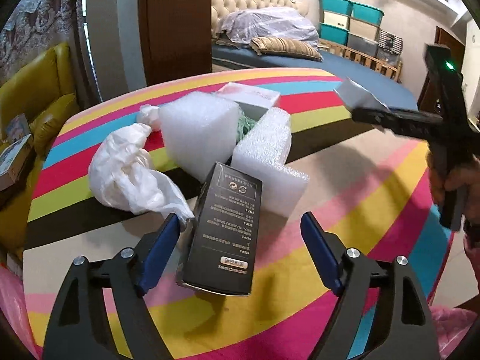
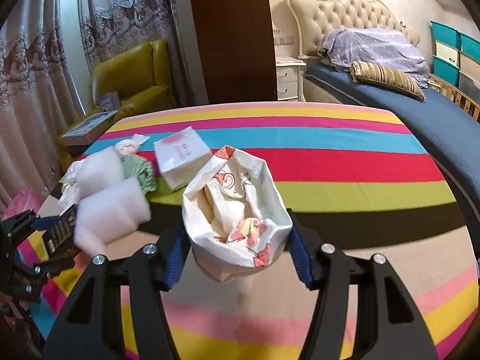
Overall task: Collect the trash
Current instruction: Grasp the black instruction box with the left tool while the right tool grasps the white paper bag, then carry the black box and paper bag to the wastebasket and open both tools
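A black printed carton (image 1: pixel 223 234) lies on the striped table (image 1: pixel 345 204) between the spread fingers of my left gripper (image 1: pixel 240 225), which is open around it. Behind it lie white foam pieces (image 1: pixel 264 156), a crumpled white plastic bag (image 1: pixel 129 174) and a white and pink box (image 1: pixel 252 94). My right gripper (image 2: pixel 238 240) is shut on a crumpled white paper bag with orange cartoon prints (image 2: pixel 237 210), held above the table. In the left wrist view the right gripper (image 1: pixel 369 111) shows at the upper right with the bag (image 1: pixel 357 94).
A green striped cloth (image 2: pixel 142 171) and the white and pink box (image 2: pixel 181 156) lie at the table's left. A pink plastic bag (image 1: pixel 453 327) sits low at the right. A yellow armchair (image 2: pixel 135 75) stands left, a bed (image 2: pixel 390 96) behind.
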The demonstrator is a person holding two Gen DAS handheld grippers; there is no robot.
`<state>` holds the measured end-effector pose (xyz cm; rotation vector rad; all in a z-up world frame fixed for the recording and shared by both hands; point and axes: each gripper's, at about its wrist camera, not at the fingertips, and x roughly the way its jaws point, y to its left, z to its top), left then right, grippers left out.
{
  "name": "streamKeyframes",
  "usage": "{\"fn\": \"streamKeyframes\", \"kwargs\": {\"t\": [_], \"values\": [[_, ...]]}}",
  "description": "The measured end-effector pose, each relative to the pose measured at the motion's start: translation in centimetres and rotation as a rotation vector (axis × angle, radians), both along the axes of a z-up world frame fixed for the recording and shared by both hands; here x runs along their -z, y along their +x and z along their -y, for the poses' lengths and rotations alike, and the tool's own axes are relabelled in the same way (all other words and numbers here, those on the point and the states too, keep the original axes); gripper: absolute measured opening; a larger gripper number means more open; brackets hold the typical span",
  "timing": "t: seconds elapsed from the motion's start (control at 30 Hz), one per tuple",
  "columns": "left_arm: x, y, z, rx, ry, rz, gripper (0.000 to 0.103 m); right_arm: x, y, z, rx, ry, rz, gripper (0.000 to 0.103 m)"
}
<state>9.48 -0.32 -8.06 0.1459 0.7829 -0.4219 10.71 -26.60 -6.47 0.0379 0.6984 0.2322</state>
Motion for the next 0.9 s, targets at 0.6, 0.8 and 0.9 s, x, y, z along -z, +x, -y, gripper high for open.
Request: {"fn": "streamKeyframes", "kwargs": {"t": [0.6,0.8,0.9], "values": [[-1.1,-1.6,-2.5,-0.167,-0.037,0.065,0.037,-0.2,-5.6,-2.3,-0.054,-0.016,0.050,0.058],[-3.2,-4.1,-3.9,-0.215,-0.078,0.151,0.037,-1.2,-7.1,-5.1,-0.101,-0.043,0.098,0.058],[-3.9,-5.1,-4.6,-0.243,-0.070,0.198,0.037,-2.2,-7.9,-6.7,-0.128,-0.050,0.139,0.058]]}}
